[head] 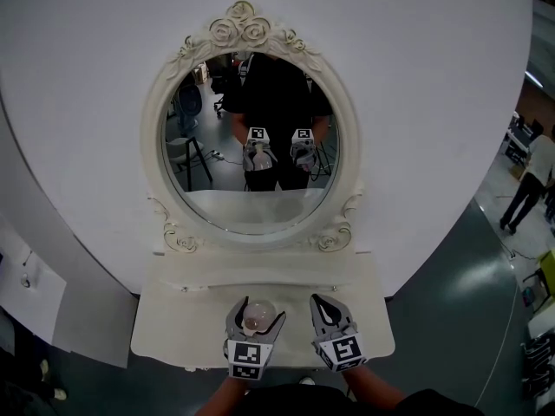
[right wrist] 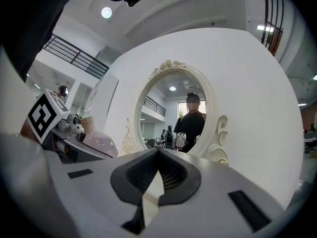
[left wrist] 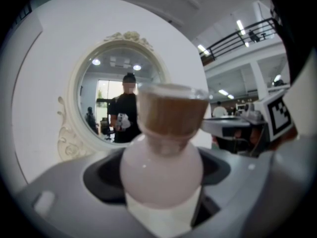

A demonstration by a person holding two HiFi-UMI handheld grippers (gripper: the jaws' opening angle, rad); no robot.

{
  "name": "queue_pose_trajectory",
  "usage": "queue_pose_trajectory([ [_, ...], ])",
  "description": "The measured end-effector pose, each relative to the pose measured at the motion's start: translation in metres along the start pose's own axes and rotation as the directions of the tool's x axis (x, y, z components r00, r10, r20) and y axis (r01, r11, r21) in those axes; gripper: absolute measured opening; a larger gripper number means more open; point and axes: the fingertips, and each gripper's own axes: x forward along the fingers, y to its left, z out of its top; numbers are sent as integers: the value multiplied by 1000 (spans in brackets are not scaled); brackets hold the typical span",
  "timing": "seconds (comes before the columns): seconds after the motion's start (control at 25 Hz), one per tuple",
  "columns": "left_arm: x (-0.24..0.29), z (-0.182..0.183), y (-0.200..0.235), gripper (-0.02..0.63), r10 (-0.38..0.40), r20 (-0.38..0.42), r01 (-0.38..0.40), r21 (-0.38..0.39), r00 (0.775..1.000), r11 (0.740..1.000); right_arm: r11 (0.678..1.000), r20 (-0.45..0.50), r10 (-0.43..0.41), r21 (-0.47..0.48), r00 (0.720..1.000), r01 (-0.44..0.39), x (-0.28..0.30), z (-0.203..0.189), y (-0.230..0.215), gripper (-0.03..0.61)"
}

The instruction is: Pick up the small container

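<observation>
- Two jaws of my left gripper [head: 255, 321] are squeezing the small container [left wrist: 161, 165] below the mirror [head: 251, 146].
- My right gripper [head: 319, 303] is hovering pinched shut, empty.

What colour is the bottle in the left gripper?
The small container is pale pink with a brown top, clearest in the left gripper view.
</observation>
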Motion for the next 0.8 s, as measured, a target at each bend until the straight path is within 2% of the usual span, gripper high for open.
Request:
queue_pose_trajectory([
  [0.8, -5, -3, -4, 407, -11, -1, 11, -9, 1000, 1000, 1000, -26, -4, -6, 1000, 4, -4, -8, 6, 5],
])
